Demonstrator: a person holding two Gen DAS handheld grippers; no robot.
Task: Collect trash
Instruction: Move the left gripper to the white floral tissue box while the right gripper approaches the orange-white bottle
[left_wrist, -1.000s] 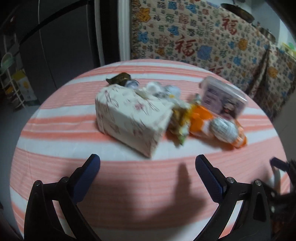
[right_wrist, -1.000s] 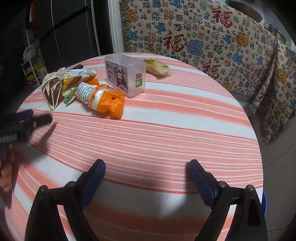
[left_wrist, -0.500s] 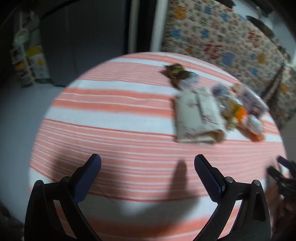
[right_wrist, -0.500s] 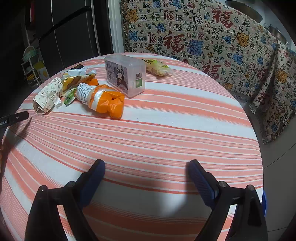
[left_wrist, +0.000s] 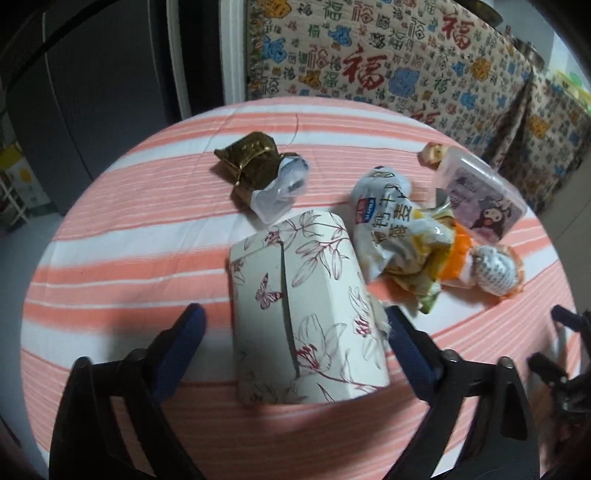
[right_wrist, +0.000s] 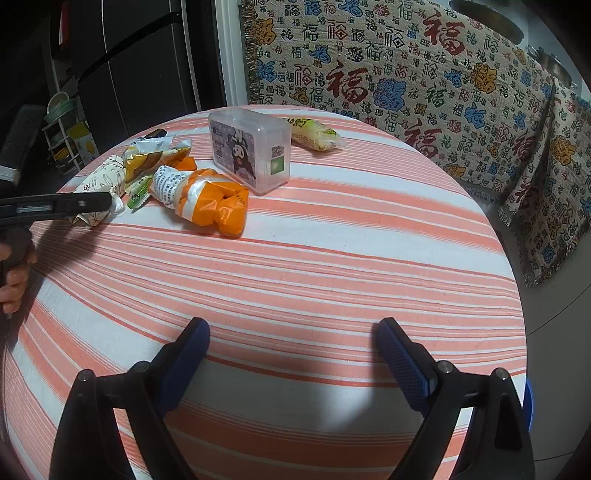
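A white floral paper box (left_wrist: 303, 314) lies on the striped round table (left_wrist: 147, 229), between the open fingers of my left gripper (left_wrist: 295, 332), which do not touch it. Behind it lie a gold wrapper (left_wrist: 255, 166), a white and yellow snack bag (left_wrist: 391, 229) and an orange wrapper (left_wrist: 480, 266). In the right wrist view the box (right_wrist: 99, 184), the orange wrapper (right_wrist: 210, 199) and a yellow snack packet (right_wrist: 314, 133) show at the far left. My right gripper (right_wrist: 291, 347) is open and empty over bare cloth.
A clear plastic case with a cartoon label (right_wrist: 251, 147) stands among the trash, also in the left wrist view (left_wrist: 480, 199). A patterned blanket (right_wrist: 406, 74) covers furniture behind the table. A dark fridge (left_wrist: 92, 81) stands at the left.
My left gripper swung left, then came back and moved in close, so the floral box now sits between its fingers. The right gripper has stayed still.
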